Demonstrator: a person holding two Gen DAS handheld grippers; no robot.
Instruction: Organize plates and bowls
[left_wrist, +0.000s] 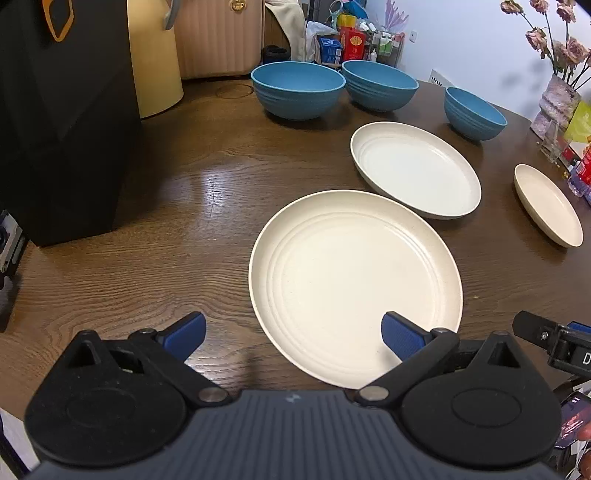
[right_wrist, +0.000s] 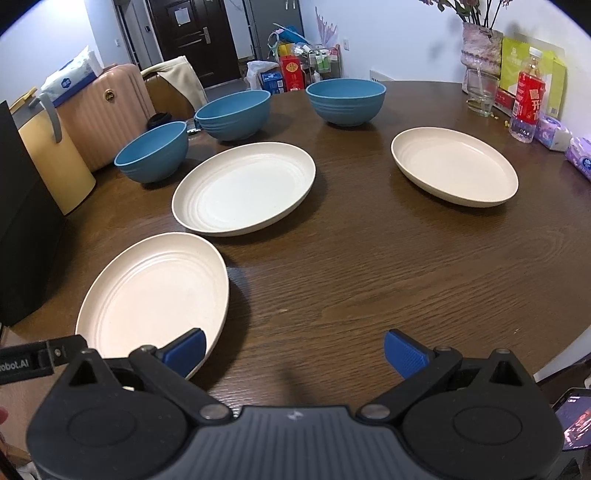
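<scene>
Fingers (left_wrist: 402, 338) of left gripper (left_wrist: 293, 334) and right gripper (right_wrist: 295, 349): spread apart, gripping nothing, above the brown wood surface (right_wrist: 369, 266).
Three cream plates: nearest plate (left_wrist: 354, 284) partly under left gripper; middle plate (right_wrist: 243, 188); far plate (right_wrist: 454, 170); all lying separately; three blue bowls (right_wrist: 347, 101) upright behind them; readable text: "obot.AI" on the left gripper's housing; red-labelled bottle (right_wrist: 526, 99) at the surface's edge.

Dark wooden table (right_wrist: 369, 280), black box (left_wrist: 62, 122) far left of the claw, pink suitcase (right_wrist: 107, 107) beyond, vase of flowers (right_wrist: 480, 48), red-labelled bottle (right_wrist: 526, 96) far right.
</scene>
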